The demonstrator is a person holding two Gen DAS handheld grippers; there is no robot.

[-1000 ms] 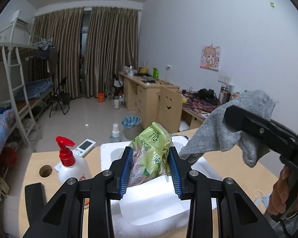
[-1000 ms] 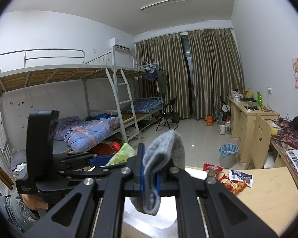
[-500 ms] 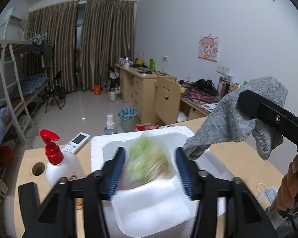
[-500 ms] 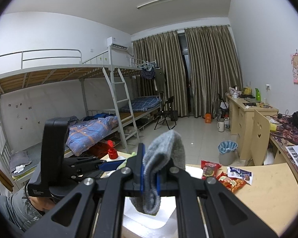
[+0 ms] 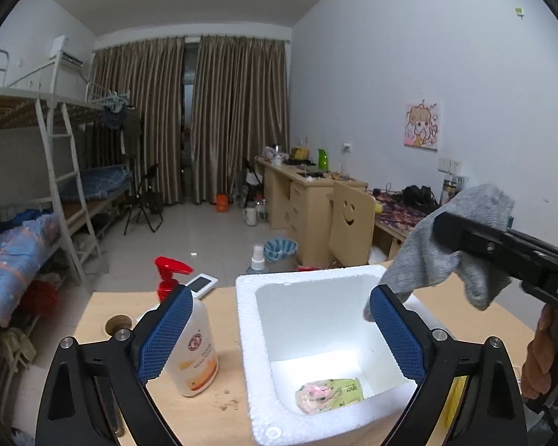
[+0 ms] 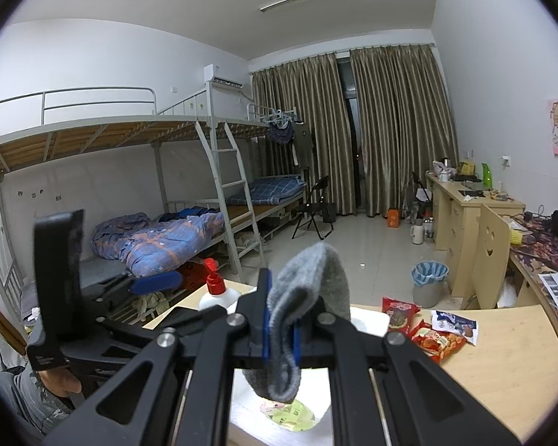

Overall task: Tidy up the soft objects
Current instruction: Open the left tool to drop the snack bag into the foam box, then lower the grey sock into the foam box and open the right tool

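A white foam box (image 5: 312,278) stands on the wooden table. On its floor lies a green tissue pack (image 5: 329,395), also visible in the right wrist view (image 6: 290,414). My left gripper (image 5: 279,334) hovers over the box with its jaws opening wide and nothing between them. My right gripper (image 6: 279,329) is shut on a grey sock (image 6: 308,297), which hangs over the box. In the left wrist view the sock (image 5: 454,256) dangles above the box's right rim.
A soap pump bottle (image 5: 189,338) with a red head stands left of the box, a white remote (image 5: 201,284) behind it. Snack packets (image 6: 427,329) lie on the table to the right. A hand (image 5: 543,364) grips the right gripper's handle.
The left jaws opened and let go of the green tissue pack, which dropped onto the box floor. The right gripper kept still with the sock.
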